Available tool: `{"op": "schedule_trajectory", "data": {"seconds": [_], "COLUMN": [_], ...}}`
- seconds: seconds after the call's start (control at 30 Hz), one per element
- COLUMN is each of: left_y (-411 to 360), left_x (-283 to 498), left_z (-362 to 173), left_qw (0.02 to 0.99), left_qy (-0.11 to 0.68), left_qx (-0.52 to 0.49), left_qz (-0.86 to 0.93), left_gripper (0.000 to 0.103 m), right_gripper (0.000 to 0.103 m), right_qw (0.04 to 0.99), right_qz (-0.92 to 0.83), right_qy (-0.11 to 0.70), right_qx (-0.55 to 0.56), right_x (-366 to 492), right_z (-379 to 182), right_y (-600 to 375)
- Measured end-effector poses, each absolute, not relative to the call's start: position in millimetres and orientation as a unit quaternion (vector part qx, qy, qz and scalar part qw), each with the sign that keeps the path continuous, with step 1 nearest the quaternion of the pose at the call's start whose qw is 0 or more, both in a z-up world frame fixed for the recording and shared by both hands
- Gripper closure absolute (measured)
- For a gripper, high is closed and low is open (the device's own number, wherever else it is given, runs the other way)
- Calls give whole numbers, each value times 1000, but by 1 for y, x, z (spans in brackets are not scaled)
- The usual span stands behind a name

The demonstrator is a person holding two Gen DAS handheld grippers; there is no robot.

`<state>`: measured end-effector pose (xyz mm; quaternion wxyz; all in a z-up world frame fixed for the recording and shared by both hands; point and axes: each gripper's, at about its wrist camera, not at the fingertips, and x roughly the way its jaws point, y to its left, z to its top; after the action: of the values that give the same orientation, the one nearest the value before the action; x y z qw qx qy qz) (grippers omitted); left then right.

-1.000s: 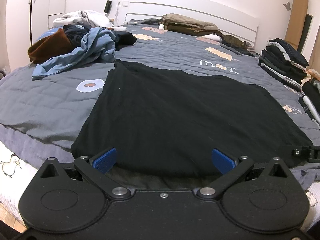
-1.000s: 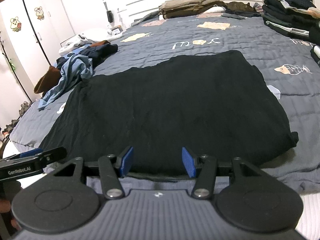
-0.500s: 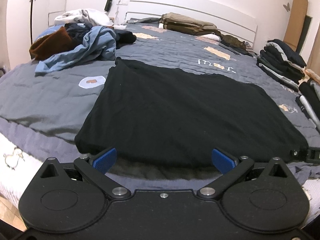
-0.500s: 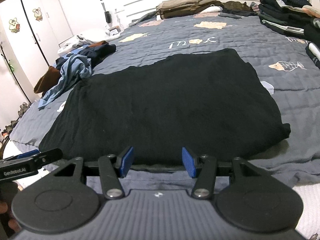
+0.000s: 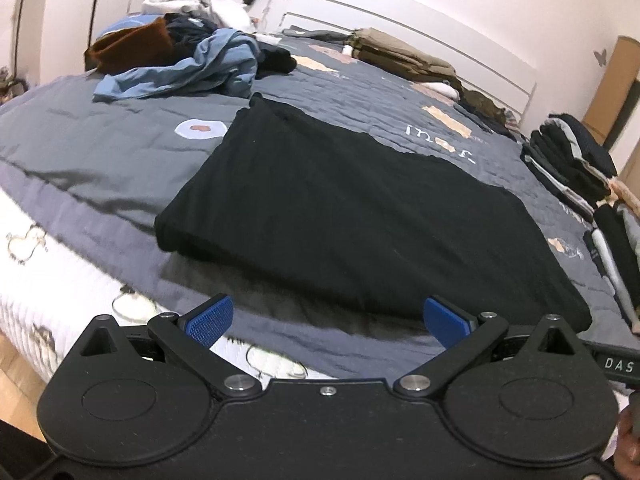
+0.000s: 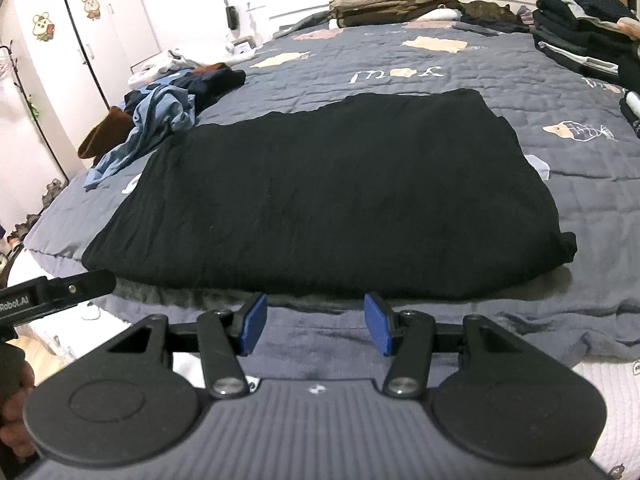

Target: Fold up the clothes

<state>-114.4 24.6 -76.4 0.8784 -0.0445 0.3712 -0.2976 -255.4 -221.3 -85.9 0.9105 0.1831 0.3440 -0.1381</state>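
The black knit garment (image 6: 328,196), already folded into a flat rectangle, lies on the grey quilted bedspread (image 5: 92,160) just beyond both grippers. The left gripper (image 5: 326,320) gapes wide and the right gripper (image 6: 316,320) stands half-open, both empty. Judged between folds: next, grasp an edge. Far left, the unfolded clothes heap (image 5: 192,56) waits.

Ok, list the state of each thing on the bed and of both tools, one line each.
Black garment: folded flat, near the bed's edge, nothing gripping it.
Blue shirt: crumpled, unfolded, in the heap.
Brown garment: bunched in the same heap.
Khaki clothes: folded, stacked by the headboard.
Dark clothes: folded, stacked.
Left tool: open, empty.
Right tool: open, empty.
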Motion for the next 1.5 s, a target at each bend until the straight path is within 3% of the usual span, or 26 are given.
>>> {"op": "schedule_trajectory", "data": {"seconds": [0.67, 1.5], "left_y": [63, 45], "left_x": [-124, -100], "left_z": [-77, -77], "left_qw": [881, 893], "left_qy": [374, 369], "left_qx": [-166, -143], "left_qz": [-238, -214], "left_gripper": [2, 3], "right_gripper": [50, 50], "right_qw": [928, 927], "right_qz": [-97, -83], "right_qy": [324, 308], "right_qx": [159, 197], "right_x": [-276, -284], "right_z": [-76, -70], "right_y": [-210, -215]}}
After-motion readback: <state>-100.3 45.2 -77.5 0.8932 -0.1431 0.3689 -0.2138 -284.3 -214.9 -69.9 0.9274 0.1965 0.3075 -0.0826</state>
